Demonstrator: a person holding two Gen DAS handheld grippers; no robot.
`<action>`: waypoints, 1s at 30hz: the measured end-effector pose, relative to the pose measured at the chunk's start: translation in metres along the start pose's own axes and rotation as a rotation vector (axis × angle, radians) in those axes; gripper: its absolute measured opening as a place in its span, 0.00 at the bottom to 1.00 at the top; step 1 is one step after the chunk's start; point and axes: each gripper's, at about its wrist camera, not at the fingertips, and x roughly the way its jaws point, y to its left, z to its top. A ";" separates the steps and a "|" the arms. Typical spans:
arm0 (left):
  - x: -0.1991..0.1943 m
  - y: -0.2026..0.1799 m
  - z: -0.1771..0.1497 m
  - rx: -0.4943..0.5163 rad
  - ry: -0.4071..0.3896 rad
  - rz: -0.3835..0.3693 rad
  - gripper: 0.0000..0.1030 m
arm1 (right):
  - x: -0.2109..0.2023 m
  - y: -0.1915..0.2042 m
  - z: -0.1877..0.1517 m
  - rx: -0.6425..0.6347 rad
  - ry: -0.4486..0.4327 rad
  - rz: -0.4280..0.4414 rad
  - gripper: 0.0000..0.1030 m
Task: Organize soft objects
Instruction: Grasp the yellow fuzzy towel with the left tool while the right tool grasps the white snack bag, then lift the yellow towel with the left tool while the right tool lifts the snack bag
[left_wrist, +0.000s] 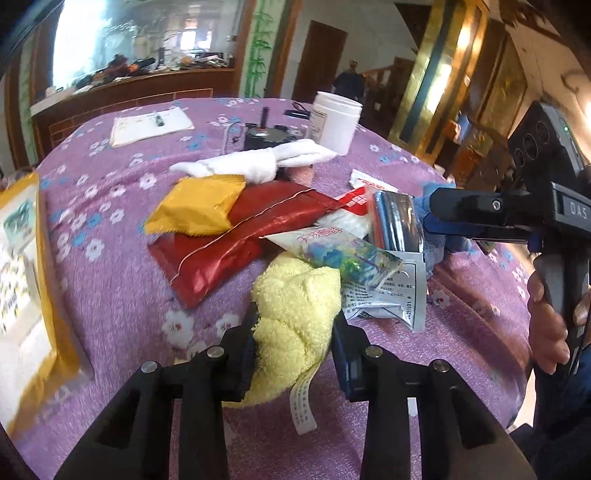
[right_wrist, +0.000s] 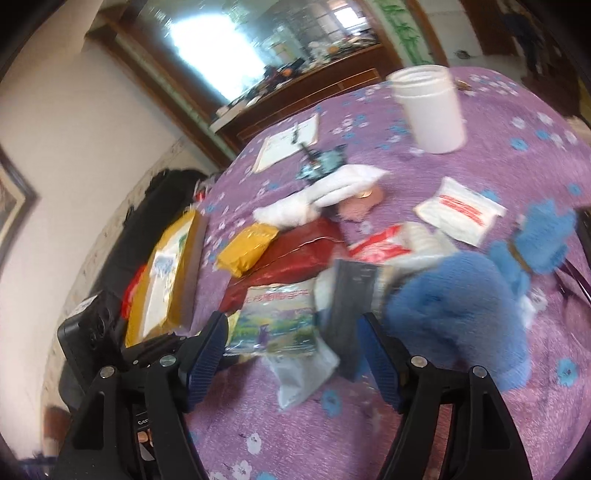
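My left gripper (left_wrist: 295, 325) is shut on a yellow terry towel (left_wrist: 295, 302) with a white care label, held over the purple flowered tablecloth (left_wrist: 110, 295). Beyond it lies a pile: a red packet (left_wrist: 229, 243), a yellow packet (left_wrist: 195, 210), a floral pouch (left_wrist: 340, 254), a silver-blue packet (left_wrist: 397, 221) and a white towel (left_wrist: 258, 162). My right gripper (right_wrist: 295, 336) is open, its jaws on either side of the floral pouch (right_wrist: 277, 321) and a dark packet (right_wrist: 351, 295). A blue plush toy (right_wrist: 461, 306) and blue glove (right_wrist: 546, 236) lie to its right.
A white plastic jar (left_wrist: 336, 122) stands at the back, with a small dark device (left_wrist: 262, 136) and a paper sheet (left_wrist: 147, 125) near it. A yellow-edged box (left_wrist: 26, 288) sits at the left. A white sachet with red print (right_wrist: 461, 210) lies by the glove.
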 end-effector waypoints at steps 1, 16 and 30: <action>0.002 0.003 -0.002 -0.015 0.007 -0.023 0.33 | 0.004 0.006 0.001 -0.021 0.011 -0.006 0.76; 0.004 0.008 -0.003 -0.041 0.017 -0.062 0.34 | 0.102 0.041 0.016 -0.143 0.243 -0.169 0.82; 0.008 0.005 -0.002 -0.027 0.032 -0.036 0.36 | 0.071 0.046 0.027 -0.225 0.031 0.114 0.61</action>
